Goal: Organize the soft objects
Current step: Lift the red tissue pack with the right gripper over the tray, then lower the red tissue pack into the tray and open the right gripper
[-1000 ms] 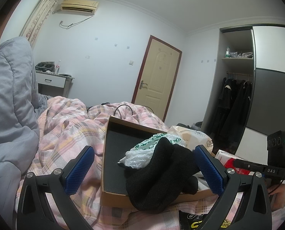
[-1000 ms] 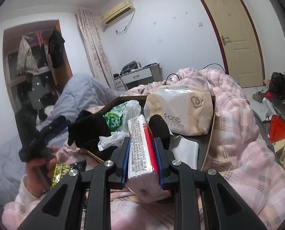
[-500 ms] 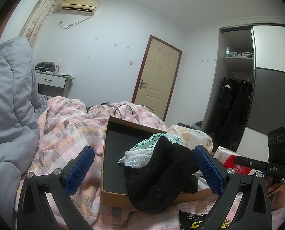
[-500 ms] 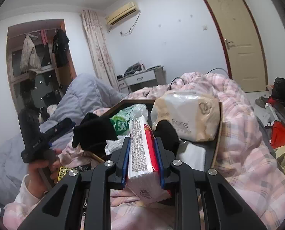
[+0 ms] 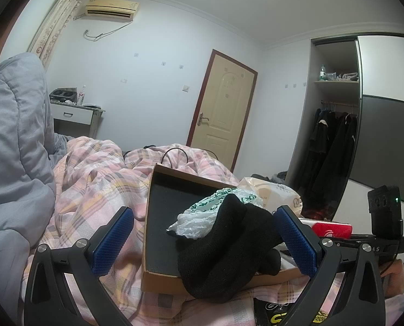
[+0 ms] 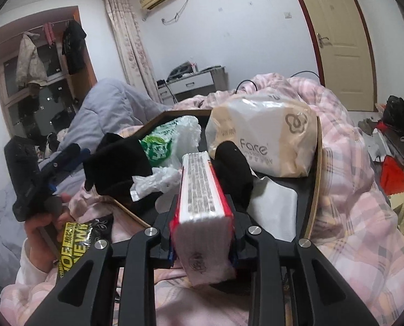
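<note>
A shallow cardboard box (image 5: 161,285) with a black inside lies on the pink plaid quilt. In it are a black knitted garment (image 5: 229,250) draped over the near rim, a green-and-white plastic bag (image 5: 202,212) and a beige tissue pack (image 6: 264,141). My left gripper (image 5: 203,213) stands open, its blue pads wide on either side of the garment, touching nothing. My right gripper (image 6: 203,209) holds a red-and-white tissue pack (image 6: 202,190) on edge over the box's near part, beside a black sock (image 6: 234,168). Its jaws are opening, and the pads still touch the pack's sides.
A yellow-and-black packet (image 6: 74,241) lies on the quilt in front of the box. A grey duvet (image 5: 14,141) is heaped at the left. A hand (image 6: 39,225) holds the left gripper's handle. A door, a wardrobe and a small white table stand along the walls.
My right gripper has moved forward and tipped down, bringing the red-and-white pack lower over the box, and its jaws stand slightly wider. The left gripper has not moved.
</note>
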### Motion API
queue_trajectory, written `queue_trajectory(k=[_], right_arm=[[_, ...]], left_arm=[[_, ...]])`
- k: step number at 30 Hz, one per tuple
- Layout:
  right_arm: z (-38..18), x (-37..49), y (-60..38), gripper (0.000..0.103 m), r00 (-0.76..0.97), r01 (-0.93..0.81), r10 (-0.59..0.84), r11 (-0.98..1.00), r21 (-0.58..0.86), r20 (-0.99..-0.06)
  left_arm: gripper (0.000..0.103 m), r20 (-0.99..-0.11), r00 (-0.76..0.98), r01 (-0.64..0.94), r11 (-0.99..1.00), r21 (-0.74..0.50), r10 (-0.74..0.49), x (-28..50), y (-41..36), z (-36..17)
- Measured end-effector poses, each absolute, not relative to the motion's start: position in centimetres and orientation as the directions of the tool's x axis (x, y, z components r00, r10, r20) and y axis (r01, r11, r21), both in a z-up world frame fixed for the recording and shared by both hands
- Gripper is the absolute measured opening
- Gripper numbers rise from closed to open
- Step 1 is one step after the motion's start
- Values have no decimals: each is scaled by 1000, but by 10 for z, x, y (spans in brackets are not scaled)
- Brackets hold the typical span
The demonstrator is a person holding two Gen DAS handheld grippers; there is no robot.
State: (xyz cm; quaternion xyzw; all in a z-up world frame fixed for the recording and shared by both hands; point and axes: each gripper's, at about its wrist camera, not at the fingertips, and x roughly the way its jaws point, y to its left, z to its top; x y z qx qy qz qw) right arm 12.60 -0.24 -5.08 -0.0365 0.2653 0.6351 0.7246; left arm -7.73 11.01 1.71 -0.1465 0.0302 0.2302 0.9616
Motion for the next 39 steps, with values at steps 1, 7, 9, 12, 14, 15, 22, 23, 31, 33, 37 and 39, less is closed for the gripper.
queue_trajectory(k=[1,7,9,12,14,15,22,23,31,33,37,39], right_arm=[[-51,124,-2,24,57,-942,898,193,274,-436],[-53,109,12,24,97,-964,855,209,167,-509],[-52,104,15,24,124,-967,844,220,127,-522],[-52,106,13,24,125,-966,845,222,129,-519],[-52,108,11,24,125,-966,847,223,133,-517],[-52,107,10,24,129,-966,847,225,129,-515],[-46,94,0,72,231,-959,856,281,41,-462],[-44,92,-2,75,243,-958,862,285,30,-446],[-28,88,-42,19,358,-925,904,378,44,-233],[-29,97,-45,19,333,-927,917,361,100,-221],[-31,101,-40,19,273,-939,934,311,147,-228],[-32,102,-37,19,251,-943,939,292,159,-233]], left_arm=[[103,-126,892,-452,851,-268,434,-78,110,17],[103,-125,892,-452,851,-266,434,-78,110,17],[103,-127,892,-452,851,-267,434,-77,110,17],[103,-126,892,-451,851,-268,433,-77,110,17],[103,-126,893,-451,852,-268,433,-77,110,17],[103,-127,892,-451,851,-267,433,-78,110,17],[103,-126,892,-451,851,-268,433,-78,110,17],[103,-126,892,-451,852,-267,433,-78,110,17],[103,-127,892,-451,851,-267,433,-78,109,17],[103,-126,892,-451,852,-267,433,-77,109,17],[103,-127,892,-452,851,-267,434,-78,109,17],[103,-126,893,-451,852,-267,433,-77,109,17]])
